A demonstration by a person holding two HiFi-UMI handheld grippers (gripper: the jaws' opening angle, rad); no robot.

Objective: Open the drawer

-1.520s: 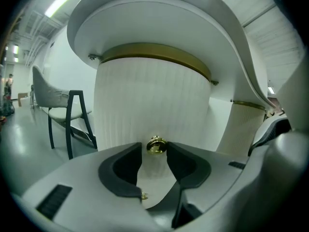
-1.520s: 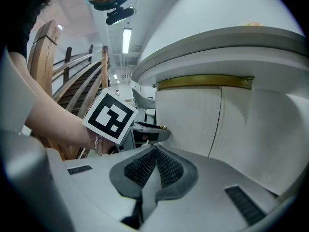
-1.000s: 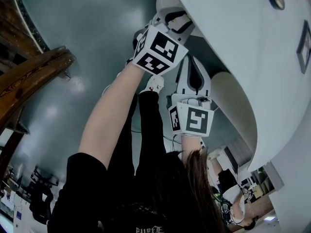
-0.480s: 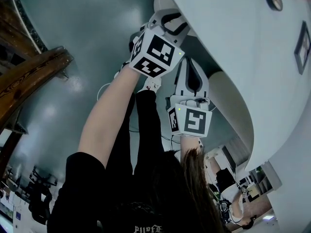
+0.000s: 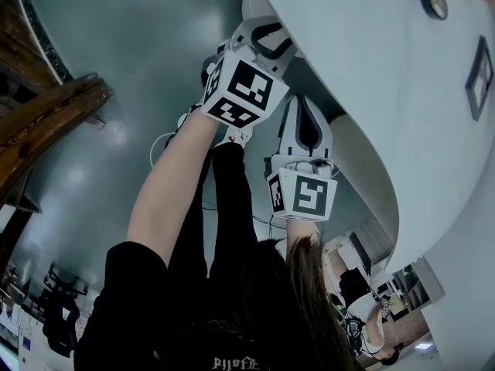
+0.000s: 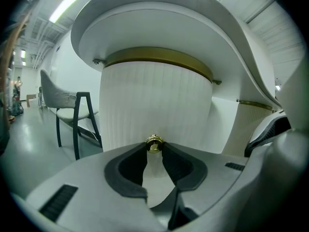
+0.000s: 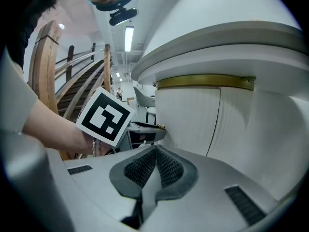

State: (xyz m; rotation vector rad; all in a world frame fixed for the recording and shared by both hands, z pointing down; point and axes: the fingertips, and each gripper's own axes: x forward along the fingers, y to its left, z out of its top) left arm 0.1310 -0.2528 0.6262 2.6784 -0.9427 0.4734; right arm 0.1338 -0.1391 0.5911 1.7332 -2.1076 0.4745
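The drawer front is a curved, ribbed white panel under a white top with a brass band. Its small brass knob sits between the dark pads of my left gripper, whose jaws have just been closing and now pinch it. In the head view the left gripper reaches under the white cabinet's edge, its marker cube just behind. My right gripper is shut with nothing in it, close to the same ribbed front and just right of the left gripper; the head view shows it lower.
A grey chair with dark legs stands left of the cabinet on the grey floor. A second ribbed panel lies to the right. A wooden stair rail rises at the left behind my arm.
The head view has drifted a little, so both marker cubes sit slightly higher and further left in it. Both grippers keep their places against the cabinet.
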